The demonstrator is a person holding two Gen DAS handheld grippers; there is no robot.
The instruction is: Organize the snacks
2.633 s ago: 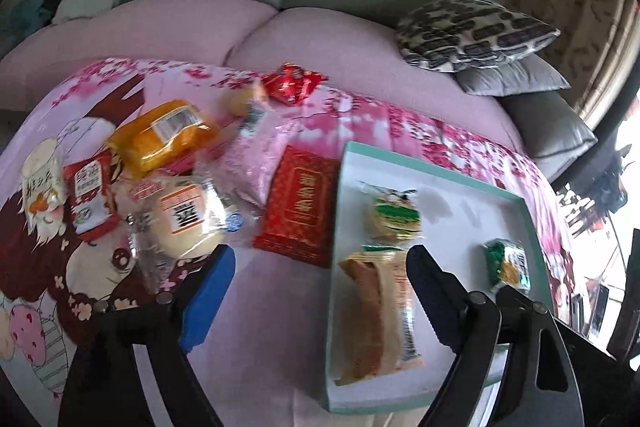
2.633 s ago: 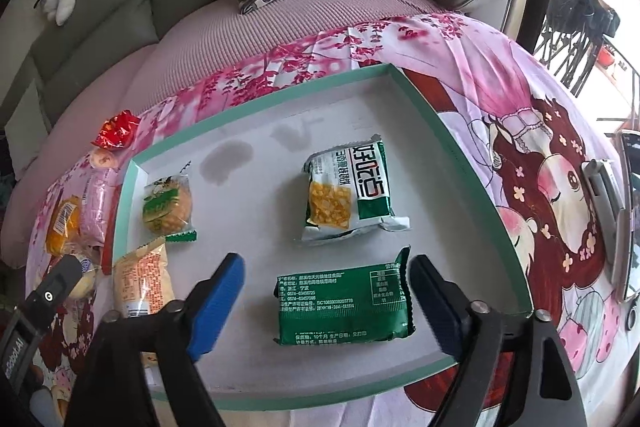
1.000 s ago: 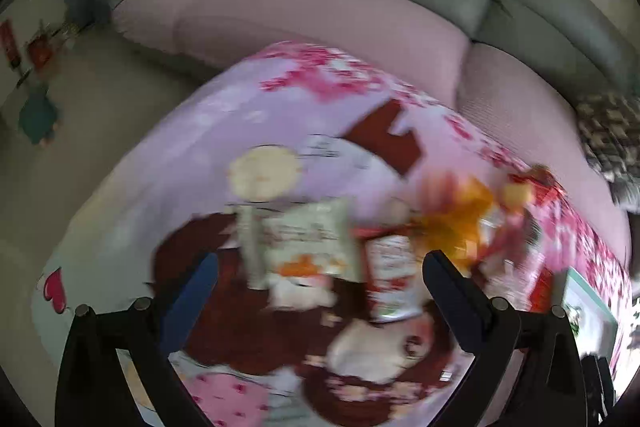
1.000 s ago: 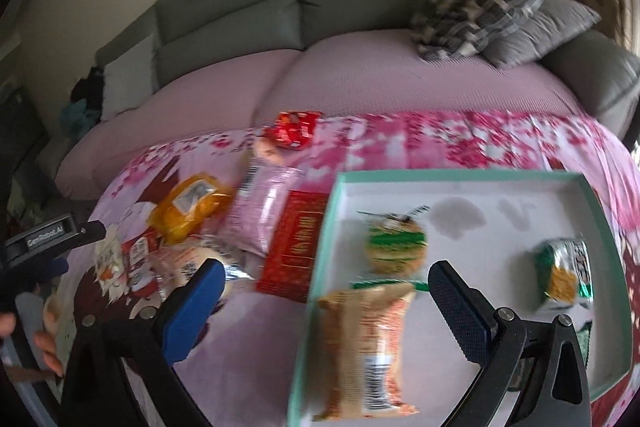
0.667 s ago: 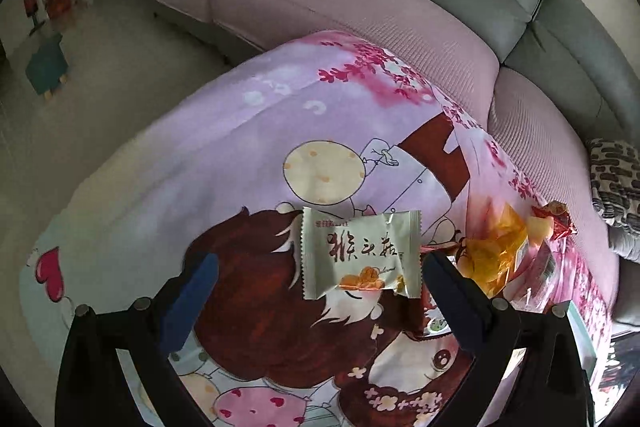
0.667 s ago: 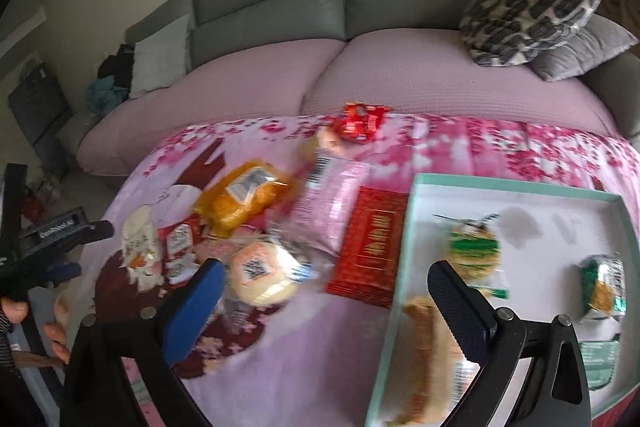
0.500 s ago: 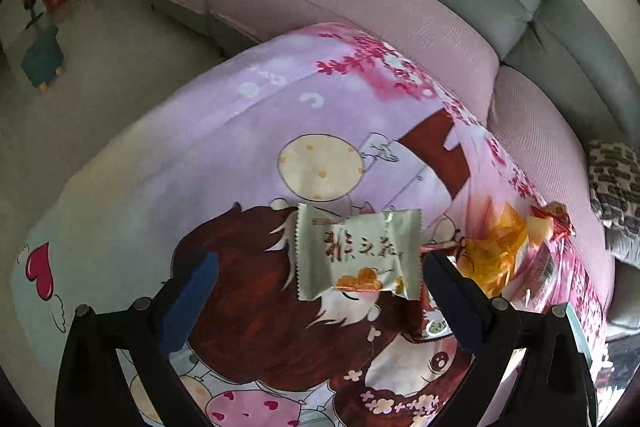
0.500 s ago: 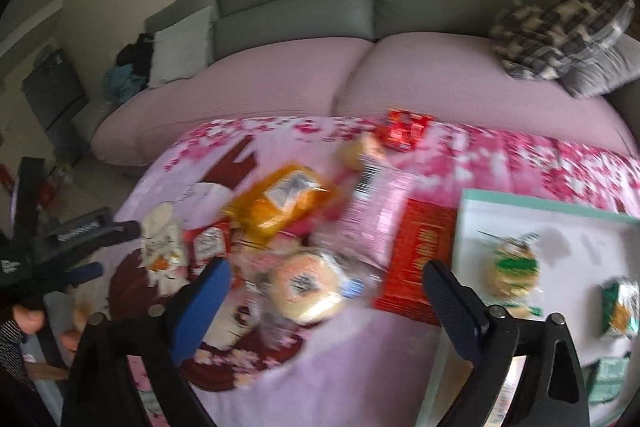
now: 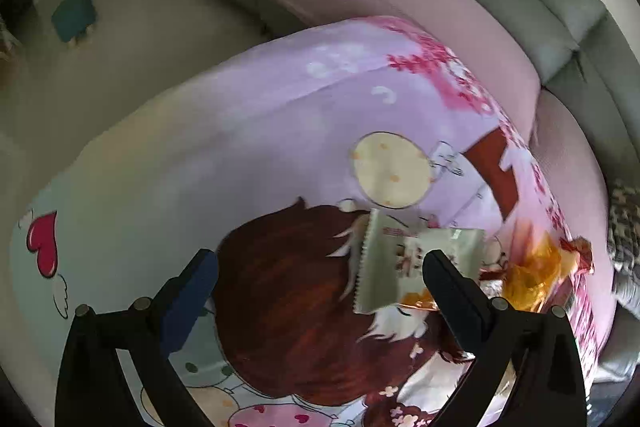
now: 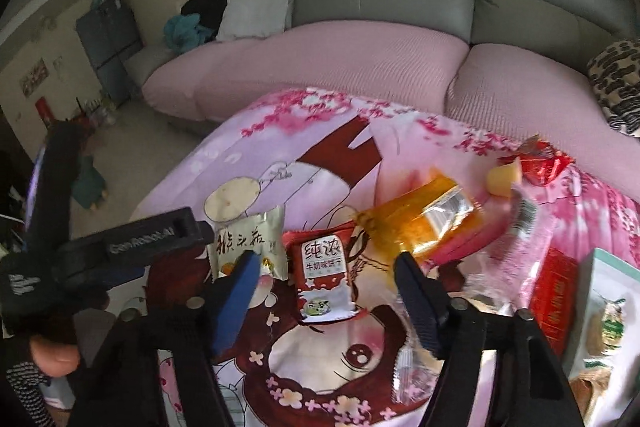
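**Two handheld grippers over snack packs on a pink cartoon blanket**

Right wrist view: the right gripper (image 10: 324, 265) points down at a blanket (image 10: 320, 155) printed w/ a cartoon girl & pink blossoms. Its jaws have just been closing and now stand about half apart. A small red milk-biscuit pack (image 10: 323, 277) lies flat on the blanket between the two fingers; the pads do not press it, a gap shows on both sides. Just left of it lies a pale green-white snack pack (image 10: 250, 241), partly behind the blue left finger. Behind & to the right sits an orange wrapped bun (image 10: 424, 227), then a pink pack (image 10: 516, 227), a red candy wrapper (image 10: 544, 161) and a flat red box (image 10: 554, 287). At far right is the teal rim of a tray (image 10: 600, 259) holding wrapped snacks. A grey sofa w/ pink seat covers fills the background.

Left wrist view: the left gripper (image 9: 320, 263) hangs over the same blanket, jaws wide, nothing between them. The pale pack (image 9: 412, 259) lies near its right finger, partly hidden by it; contact can't be told. In the right wrist view that tool appears at left, w/ a person's fingers (image 10: 54, 353) under it.
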